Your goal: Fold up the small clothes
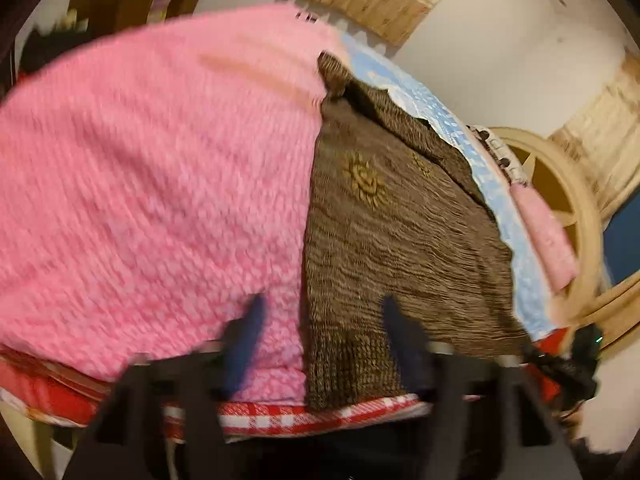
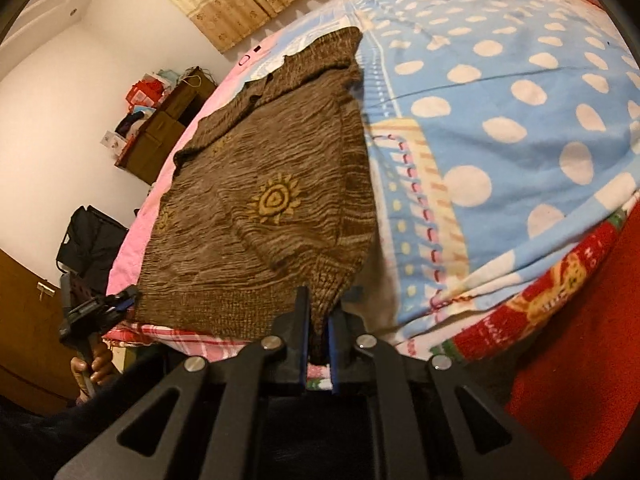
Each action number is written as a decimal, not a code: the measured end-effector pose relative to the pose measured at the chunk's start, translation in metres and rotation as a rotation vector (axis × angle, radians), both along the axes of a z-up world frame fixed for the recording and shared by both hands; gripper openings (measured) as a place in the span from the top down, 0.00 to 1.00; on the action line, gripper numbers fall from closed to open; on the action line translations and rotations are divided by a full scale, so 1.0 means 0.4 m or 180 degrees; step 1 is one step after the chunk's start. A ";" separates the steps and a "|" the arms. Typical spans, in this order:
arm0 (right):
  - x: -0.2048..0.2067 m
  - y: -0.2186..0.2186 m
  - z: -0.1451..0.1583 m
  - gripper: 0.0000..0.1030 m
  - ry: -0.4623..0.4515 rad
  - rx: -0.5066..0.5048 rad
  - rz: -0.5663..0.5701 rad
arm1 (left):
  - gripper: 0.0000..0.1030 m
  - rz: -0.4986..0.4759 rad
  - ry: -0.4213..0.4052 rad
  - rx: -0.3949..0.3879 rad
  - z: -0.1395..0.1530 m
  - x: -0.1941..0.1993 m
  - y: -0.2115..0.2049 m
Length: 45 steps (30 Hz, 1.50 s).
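Note:
A small brown knit sweater [image 2: 264, 200] with yellow sun motifs lies on the bed, one sleeve folded across its front. It also shows in the left wrist view [image 1: 400, 232]. My right gripper [image 2: 318, 320] is shut on the sweater's ribbed hem at its near right corner. My left gripper [image 1: 324, 320] is open, its fingers above the near edge of the sweater's hem and a pink fuzzy blanket [image 1: 152, 184]. The left gripper also shows in the right wrist view [image 2: 116, 304], at the sweater's near left corner.
A blue sheet with white dots [image 2: 500, 92] covers the bed right of the sweater. A red checked cloth [image 1: 280, 416] hangs at the bed's near edge. A brown cabinet [image 2: 168, 128] and a black bag [image 2: 88, 240] stand on the left.

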State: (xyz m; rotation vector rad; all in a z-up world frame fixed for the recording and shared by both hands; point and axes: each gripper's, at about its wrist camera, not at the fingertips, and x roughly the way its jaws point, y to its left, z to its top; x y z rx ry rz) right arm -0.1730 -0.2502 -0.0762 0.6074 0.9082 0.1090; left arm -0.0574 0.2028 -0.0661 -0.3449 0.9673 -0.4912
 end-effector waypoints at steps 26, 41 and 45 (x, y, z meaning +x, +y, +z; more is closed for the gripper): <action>-0.003 -0.007 -0.054 0.38 0.0051 0.0339 0.0033 | 0.87 0.0063 0.0037 0.0231 -0.043 -0.011 -0.050; 0.030 0.044 -0.066 0.88 0.0205 0.0032 0.0151 | 0.86 0.0087 -0.0273 0.1545 -0.023 -0.056 -0.171; 0.027 0.044 -0.057 0.88 0.0180 -0.0031 0.0166 | 0.86 0.0099 -0.0249 0.1552 -0.020 -0.049 -0.167</action>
